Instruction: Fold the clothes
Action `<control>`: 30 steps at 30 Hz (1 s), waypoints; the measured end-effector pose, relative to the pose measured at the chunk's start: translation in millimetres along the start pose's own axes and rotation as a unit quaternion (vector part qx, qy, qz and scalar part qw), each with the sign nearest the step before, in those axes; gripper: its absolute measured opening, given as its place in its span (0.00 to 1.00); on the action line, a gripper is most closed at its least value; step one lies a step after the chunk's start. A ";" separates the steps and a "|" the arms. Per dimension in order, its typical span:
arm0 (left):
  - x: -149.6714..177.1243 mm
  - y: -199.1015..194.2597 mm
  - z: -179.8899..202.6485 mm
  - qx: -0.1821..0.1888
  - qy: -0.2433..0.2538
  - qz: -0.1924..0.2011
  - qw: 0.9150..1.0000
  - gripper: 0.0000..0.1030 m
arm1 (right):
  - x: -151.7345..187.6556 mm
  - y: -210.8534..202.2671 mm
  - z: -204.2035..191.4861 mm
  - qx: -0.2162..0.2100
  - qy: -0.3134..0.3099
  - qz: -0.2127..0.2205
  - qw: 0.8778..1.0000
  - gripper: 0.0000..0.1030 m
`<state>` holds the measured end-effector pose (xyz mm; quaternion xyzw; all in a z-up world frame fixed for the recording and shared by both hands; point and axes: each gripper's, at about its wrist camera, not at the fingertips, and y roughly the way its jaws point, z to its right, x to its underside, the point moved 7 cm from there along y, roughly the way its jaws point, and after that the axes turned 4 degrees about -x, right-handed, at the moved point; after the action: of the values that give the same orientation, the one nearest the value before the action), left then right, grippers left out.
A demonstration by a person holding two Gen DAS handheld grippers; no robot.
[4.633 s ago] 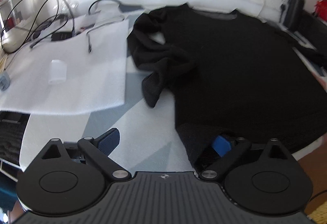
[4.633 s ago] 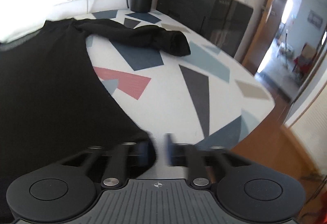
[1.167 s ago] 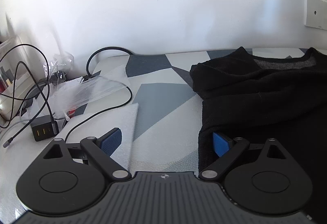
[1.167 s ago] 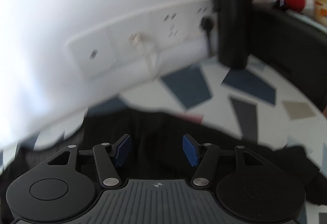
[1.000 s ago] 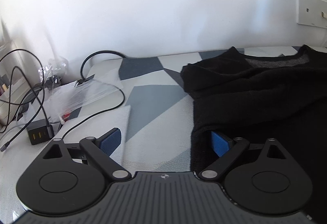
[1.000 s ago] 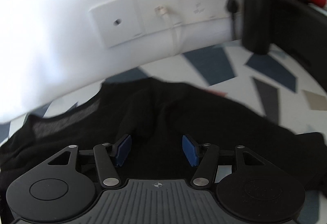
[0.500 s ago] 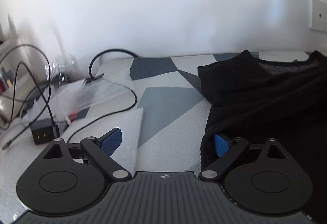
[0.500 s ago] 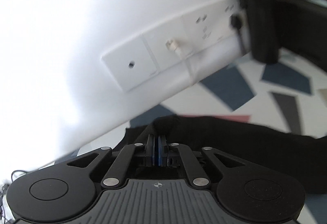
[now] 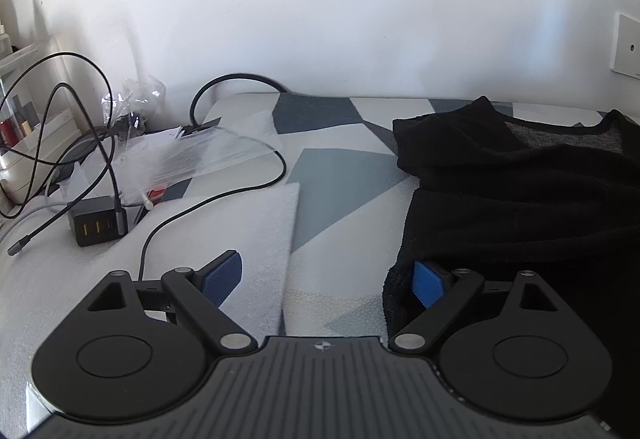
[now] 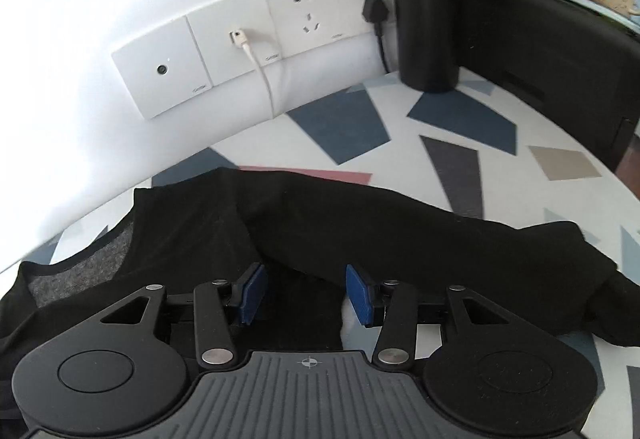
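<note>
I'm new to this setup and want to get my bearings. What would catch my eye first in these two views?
The black sweater dominates, spread over the patterned tabletop with one sleeve stretched toward the right. Both grippers are open: the right gripper hangs over the fabric, the left gripper straddles the sweater's left edge. To the left lies a tangle of black cables by a charger block, and a tall black bottle stands by the wall sockets.

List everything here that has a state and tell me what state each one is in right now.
Left claw: open, holding nothing.
Right claw: open over the sweater.
Black sweater: folded over on the table, sleeve draped across.
Black plug: plugged in.
White cable: plugged in.
Black bottle: upright, capped.
</note>
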<state>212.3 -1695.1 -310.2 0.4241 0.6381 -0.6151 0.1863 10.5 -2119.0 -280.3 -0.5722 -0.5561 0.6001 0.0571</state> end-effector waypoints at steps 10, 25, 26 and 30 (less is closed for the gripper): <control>1.6 3.3 -5.0 0.002 -0.009 -0.006 1.000 0.90 | -7.9 24.2 -15.2 -0.046 -0.012 -0.036 0.998 0.00; 2.6 6.9 -9.3 0.002 -0.021 -0.009 1.000 0.94 | 6.1 33.7 -28.9 -0.040 -0.093 -0.053 0.993 0.08; 2.7 7.1 -9.6 0.003 -0.021 -0.009 1.000 0.94 | 6.8 33.2 -32.3 -0.033 -0.106 -0.051 0.992 0.03; 4.0 6.9 -10.1 0.005 -0.025 -0.008 1.000 0.94 | -6.2 14.2 -33.1 -0.005 -0.112 -0.024 0.993 0.02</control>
<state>218.2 -1685.1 -315.7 0.4043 0.6337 -0.6300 0.1953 45.5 -2108.8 -277.8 -0.4879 -0.5756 0.6562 0.0061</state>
